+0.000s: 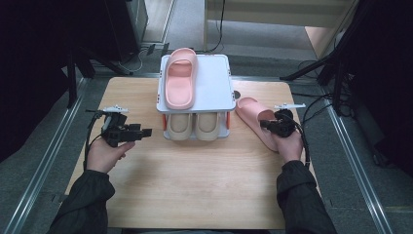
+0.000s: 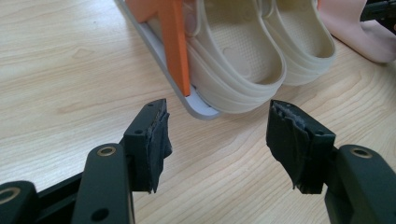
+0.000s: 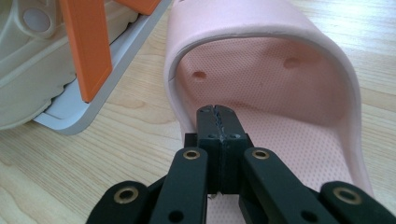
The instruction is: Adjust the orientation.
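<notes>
The loose pink slipper (image 1: 254, 122) lies on the worktop (image 1: 195, 195) just to the right of the small two-level shoe rack (image 1: 214, 85), its long axis slanting from the rack's right edge down and outward toward the person's right hand (image 1: 290, 146). The right gripper (image 3: 218, 116) sits directly over the slipper's heel end, pointing along the footbed toward the strap; its jaws are pressed fully together. In the right gripper view the tips rest above the textured insole, and I cannot tell whether any of the slipper is pinched between them. It looks to hold nothing.

Its mate, another pink slipper (image 1: 179, 80), lies on the rack's top shelf, toe toward the far side. That leaves free shelf beside it, so I would judge the loose one belongs there, up and to the left of the right gripper. The right hand is plainly the nearer one.

Below, a pair of beige slippers (image 1: 194, 126) fills the lower shelf. The left gripper (image 2: 217, 144) hovers with its jaws spread wide, empty, aimed at the rack's near left corner, with the beige pair just ahead.
</notes>
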